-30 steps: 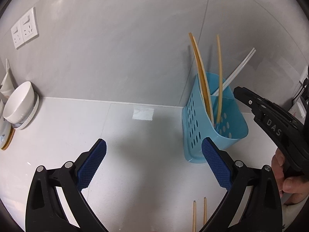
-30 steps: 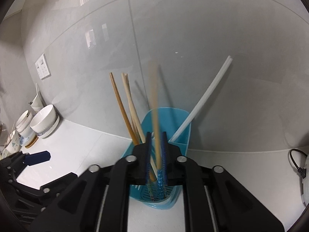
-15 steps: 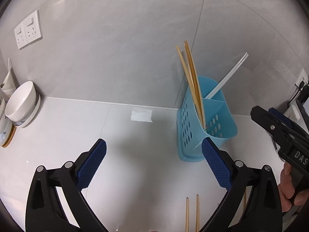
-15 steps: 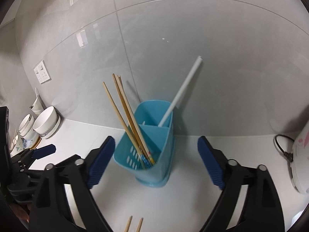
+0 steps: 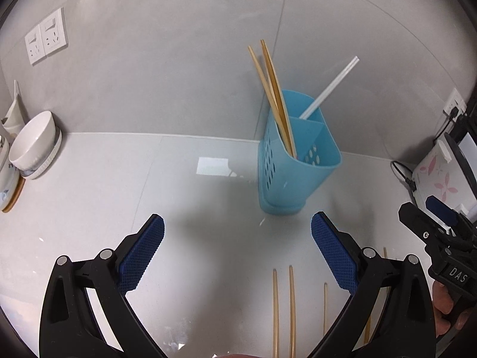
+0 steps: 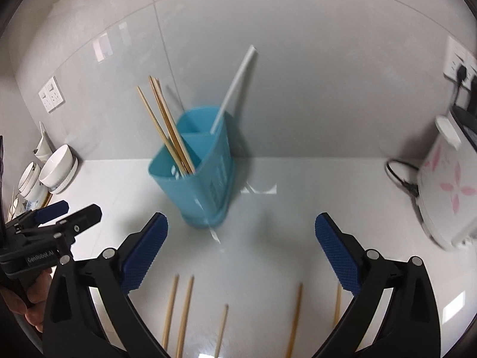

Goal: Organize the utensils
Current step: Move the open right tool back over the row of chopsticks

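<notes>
Wooden chopsticks (image 6: pixel 182 313) lie loose; both grippers (image 5: pixel 237 253) (image 6: pixel 241 250) gape empty, and a careless grab could tip the holder (image 6: pixel 196 185).

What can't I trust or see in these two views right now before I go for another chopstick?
- Loose chopsticks on the counter: lower ends cut off by the bottom edge in both views; one sits partly behind the right gripper finger.
- Blue holder: inside bottom hidden by its own walls.
- Bowls, left wrist view: partly cut off at the left edge.
</notes>
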`<move>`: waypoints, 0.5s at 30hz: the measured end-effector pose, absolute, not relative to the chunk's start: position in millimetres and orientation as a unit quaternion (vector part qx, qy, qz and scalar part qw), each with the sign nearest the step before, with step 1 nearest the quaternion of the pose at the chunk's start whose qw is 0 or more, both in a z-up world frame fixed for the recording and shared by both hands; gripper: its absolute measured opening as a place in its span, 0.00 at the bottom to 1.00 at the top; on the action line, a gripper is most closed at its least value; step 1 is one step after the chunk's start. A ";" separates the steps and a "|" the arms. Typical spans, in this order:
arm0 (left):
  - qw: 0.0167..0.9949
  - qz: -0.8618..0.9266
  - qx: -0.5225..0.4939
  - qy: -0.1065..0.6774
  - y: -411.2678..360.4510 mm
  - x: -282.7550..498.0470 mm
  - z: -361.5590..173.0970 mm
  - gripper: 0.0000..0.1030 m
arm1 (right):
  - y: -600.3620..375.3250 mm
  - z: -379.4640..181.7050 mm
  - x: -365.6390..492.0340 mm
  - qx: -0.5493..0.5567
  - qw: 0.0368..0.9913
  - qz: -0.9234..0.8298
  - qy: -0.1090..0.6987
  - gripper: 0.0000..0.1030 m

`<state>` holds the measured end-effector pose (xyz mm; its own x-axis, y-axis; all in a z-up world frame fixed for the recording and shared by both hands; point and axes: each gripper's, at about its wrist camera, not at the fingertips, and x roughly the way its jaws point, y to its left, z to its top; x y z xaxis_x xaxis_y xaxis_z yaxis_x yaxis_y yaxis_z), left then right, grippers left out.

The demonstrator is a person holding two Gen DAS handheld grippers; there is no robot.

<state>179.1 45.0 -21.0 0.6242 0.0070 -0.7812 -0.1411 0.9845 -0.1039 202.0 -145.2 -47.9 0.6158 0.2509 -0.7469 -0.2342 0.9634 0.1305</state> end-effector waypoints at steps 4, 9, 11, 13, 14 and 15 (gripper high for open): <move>0.890 0.036 -0.078 0.449 40.5 167.9 -28.0 0.94 | -160.3 -55.8 187.2 0.012 0.895 0.118 0.431 0.92; 0.880 0.032 -0.076 0.467 33.0 156.8 -41.5 0.94 | -176.7 -67.5 173.5 0.010 0.888 0.097 0.449 0.92; 0.877 0.033 -0.078 0.473 30.4 150.3 -47.6 0.94 | -181.7 -70.4 168.1 0.013 0.885 0.095 0.455 0.92; 0.873 0.033 -0.079 0.480 30.6 146.0 -51.9 0.94 | -186.1 -73.9 162.1 0.013 0.882 0.090 0.462 0.92; 0.870 0.034 -0.079 0.485 30.2 143.7 -55.2 0.94 | -187.9 -77.1 158.3 0.010 0.880 0.088 0.467 0.92; 0.868 0.034 -0.079 0.489 29.4 141.6 -57.9 0.94 | -188.5 -78.6 156.6 0.008 0.878 0.087 0.470 0.92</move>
